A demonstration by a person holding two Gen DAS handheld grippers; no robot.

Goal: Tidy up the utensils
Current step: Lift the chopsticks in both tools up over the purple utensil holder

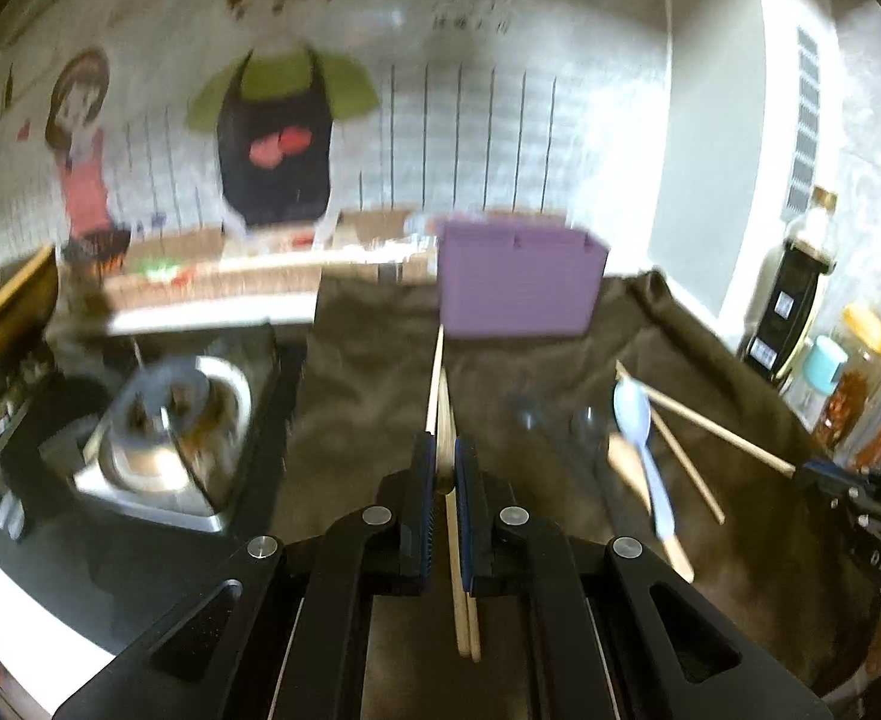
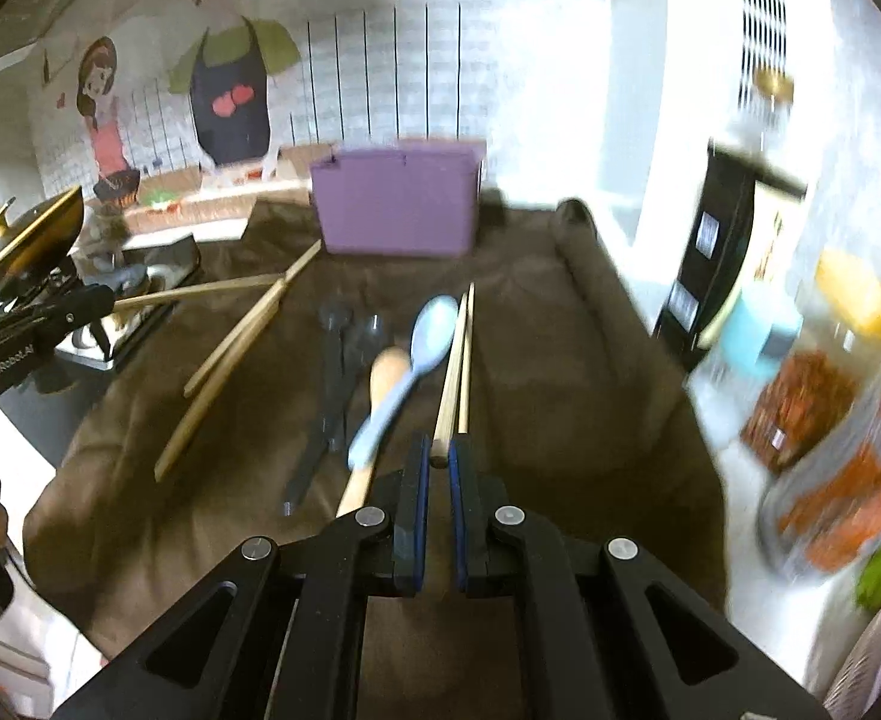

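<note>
Both my grippers clamp pale wooden chopstick pairs: left gripper (image 1: 444,468) one pair (image 1: 437,384), right gripper (image 2: 438,465) another (image 2: 456,372), before a purple plastic box (image 2: 398,204); "GenRobot.AI" marks the left.

- Left gripper (image 1: 445,468) w/ blue-padded jaws clamped on pair of wooden chopsticks (image 1: 438,384), tips toward purple plastic box (image 1: 518,282).
- Light blue plastic spoon (image 1: 641,438) lies right, on brown cloth (image 1: 368,372), beside two loose wooden chopsticks (image 1: 704,426).

L tool (image 1: 440,468) pinched tight on chopsticks (image 1: 437,384), aimed at purple box (image 1: 518,282). R tool (image 2: 438,459) nearly closed w/ a chopstick end between its pads, right of L tool, also facing box.
</note>
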